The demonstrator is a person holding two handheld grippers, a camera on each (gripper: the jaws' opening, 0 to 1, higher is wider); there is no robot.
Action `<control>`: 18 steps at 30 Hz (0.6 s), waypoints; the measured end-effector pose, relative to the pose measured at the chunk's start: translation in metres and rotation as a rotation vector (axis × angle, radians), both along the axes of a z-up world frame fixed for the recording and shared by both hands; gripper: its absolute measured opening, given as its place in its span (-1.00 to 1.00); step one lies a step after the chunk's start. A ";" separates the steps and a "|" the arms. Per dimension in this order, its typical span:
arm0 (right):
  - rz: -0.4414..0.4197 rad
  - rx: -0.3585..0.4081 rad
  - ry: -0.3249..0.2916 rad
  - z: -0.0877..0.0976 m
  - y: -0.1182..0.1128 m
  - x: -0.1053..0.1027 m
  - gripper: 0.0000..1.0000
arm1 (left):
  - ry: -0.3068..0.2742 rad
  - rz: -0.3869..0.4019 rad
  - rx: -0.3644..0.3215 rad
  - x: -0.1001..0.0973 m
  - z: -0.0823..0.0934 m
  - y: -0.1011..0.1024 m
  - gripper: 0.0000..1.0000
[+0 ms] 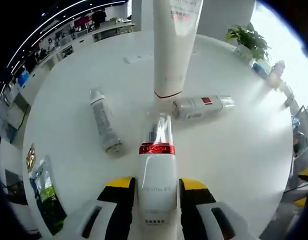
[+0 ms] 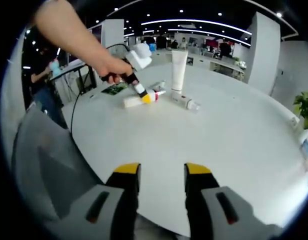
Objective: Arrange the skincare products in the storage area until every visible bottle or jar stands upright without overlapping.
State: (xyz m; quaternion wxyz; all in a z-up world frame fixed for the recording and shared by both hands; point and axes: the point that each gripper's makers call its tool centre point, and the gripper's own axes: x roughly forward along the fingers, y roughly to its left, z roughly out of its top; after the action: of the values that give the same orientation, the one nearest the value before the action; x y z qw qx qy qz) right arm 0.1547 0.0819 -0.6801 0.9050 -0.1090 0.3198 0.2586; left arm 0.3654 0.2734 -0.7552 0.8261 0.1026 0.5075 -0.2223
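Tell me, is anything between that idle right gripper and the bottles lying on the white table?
Nothing visible. The right gripper hangs open over bare white round table; the lying bottles and the tall white upright tube sit beyond, where the left gripper holds a white bottle.

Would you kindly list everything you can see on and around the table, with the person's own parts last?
Tall tube: 1, white, upright on its cap at the far middle of the table.
Pump bottle: 1, white with red band and clear cap, lying between the left gripper's jaws.
Small bottle: 1, white with red label, lying right of the tube's base.
Slim tube: 1, silver-grey, lying left of the pump bottle.
Packet: 1, green printed, at the table's near left edge.
Table: 1, white, round.
Potted plant: 1, green, at the far right edge.
Left gripper: yellow-tipped, shut on the pump bottle.
Right gripper: yellow-tipped, open, holding nothing.
Hand: 1, holding the left gripper.
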 end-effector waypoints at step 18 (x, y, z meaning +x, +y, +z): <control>-0.001 -0.010 0.015 -0.003 0.000 -0.001 -0.28 | -0.007 -0.010 -0.043 0.004 0.002 0.005 -0.41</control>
State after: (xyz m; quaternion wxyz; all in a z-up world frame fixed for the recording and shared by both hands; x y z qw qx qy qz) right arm 0.1534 0.0814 -0.6834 0.9021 -0.1117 0.3279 0.2573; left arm 0.3690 0.2787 -0.7536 0.8288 0.0882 0.4991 -0.2371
